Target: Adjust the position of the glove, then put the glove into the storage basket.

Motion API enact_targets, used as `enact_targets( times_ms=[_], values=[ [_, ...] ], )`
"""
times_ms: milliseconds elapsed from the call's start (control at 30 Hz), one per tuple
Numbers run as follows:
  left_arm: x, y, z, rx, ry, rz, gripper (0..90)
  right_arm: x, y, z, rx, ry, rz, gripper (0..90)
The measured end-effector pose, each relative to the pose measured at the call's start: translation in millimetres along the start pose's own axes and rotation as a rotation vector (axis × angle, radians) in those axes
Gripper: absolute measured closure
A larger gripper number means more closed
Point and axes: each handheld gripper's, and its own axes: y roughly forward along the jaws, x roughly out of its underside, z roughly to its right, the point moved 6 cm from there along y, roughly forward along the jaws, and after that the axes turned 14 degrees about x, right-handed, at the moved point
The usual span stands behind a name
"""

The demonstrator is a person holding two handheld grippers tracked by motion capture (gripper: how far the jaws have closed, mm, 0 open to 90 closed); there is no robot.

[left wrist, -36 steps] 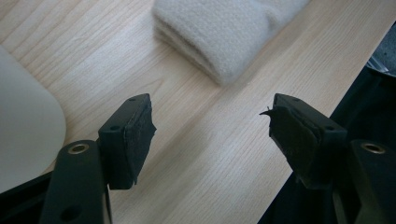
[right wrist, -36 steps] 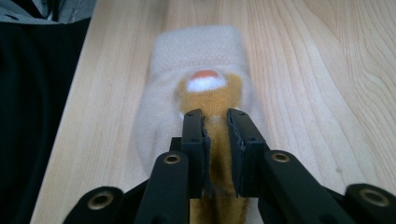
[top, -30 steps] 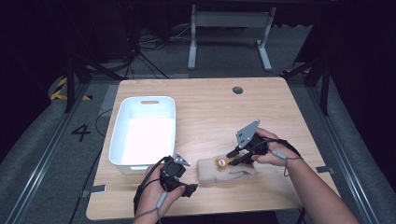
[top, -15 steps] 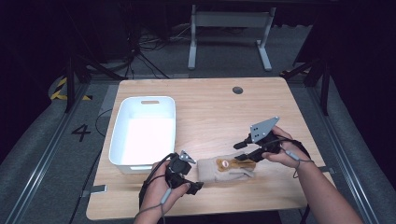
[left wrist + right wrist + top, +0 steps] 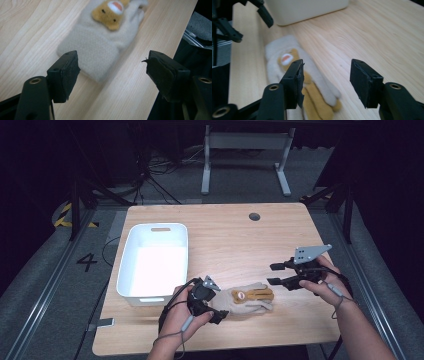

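bench (image 5: 235, 235): light wood, carries all items.
white tub (image 5: 131, 270): on the bench's left half, just beyond the left hand.
glove (image 5: 247, 299): beige fleece with a brown bear patch, flat near the front edge, between both grippers.
left gripper (image 5: 214, 306): held low at the glove's cuff, forearm entering from below; fingers (image 5: 63, 72) spread, nothing between them; its own view shows the cuff close up.
right gripper (image 5: 274, 274): raised right of the glove, apart from it; fingers (image 5: 294, 82) spread, empty.
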Motion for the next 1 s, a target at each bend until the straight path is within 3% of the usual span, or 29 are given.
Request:
enact_targets(
  times_ms=[33, 67, 100, 133, 233, 267, 433, 533, 700, 800, 900, 1000],
  values=[
    [-1.9, 1.3, 0.2, 0.002, 0.003, -0.001, 26.5, 0.0, 0.0, 0.0, 0.000, 0.000, 0.000, 44.2],
    [-5.1, 4.2, 0.9, 0.004, 0.017, -0.004, 26.1, 4.9, -5.3, 8.2, 0.059, 0.012, -0.008, 43.5],
    [-5.1, 4.2, 0.9, 0.004, 0.017, -0.004, 25.8, 4.9, -5.3, 8.2, 0.059, 0.012, -0.008, 43.5],
    [-8.3, 6.3, 1.3, 0.009, 0.025, 0.000, 25.2, 9.7, -10.7, 15.5, 0.096, 0.034, -0.011, 43.4],
    [-11.2, 7.3, 1.3, 0.016, 0.028, 0.009, 25.0, 14.0, -15.8, 22.3, 0.137, 0.045, -0.013, 43.4],
    [-13.5, 7.9, 0.9, 0.016, 0.034, 0.010, 24.8, 17.9, -20.8, 26.9, 0.157, 0.071, -0.018, 43.3],
    [-16.1, 9.9, 0.3, 0.018, 0.057, -0.005, 24.5, 25.3, -29.0, 35.0, 0.201, 0.100, -0.027, 42.6],
    [-19.8, 12.3, 0.1, 0.018, 0.068, 0.011, 24.1, 32.3, -33.5, 42.5, 0.231, 0.131, -0.046, 42.5],
    [-21.6, 13.4, 1.6, 0.023, 0.076, 0.018, 23.8, 37.3, -35.2, 52.1, 0.271, 0.165, -0.059, 41.1],
    [-22.1, 14.6, 1.2, 0.021, 0.070, 0.022, 23.3, 45.8, -32.2, 63.1, 0.325, 0.216, -0.081, 35.3],
    [-22.9, 16.2, 0.7, 0.017, 0.066, 0.026, 22.8, 50.2, -29.6, 68.7, 0.351, 0.235, -0.086, 31.5],
    [-24.0, 18.9, 0.0, 0.012, 0.069, 0.026, 22.6, 63.8, -25.2, 77.9, 0.404, 0.258, -0.145, 32.2]
  ],
)
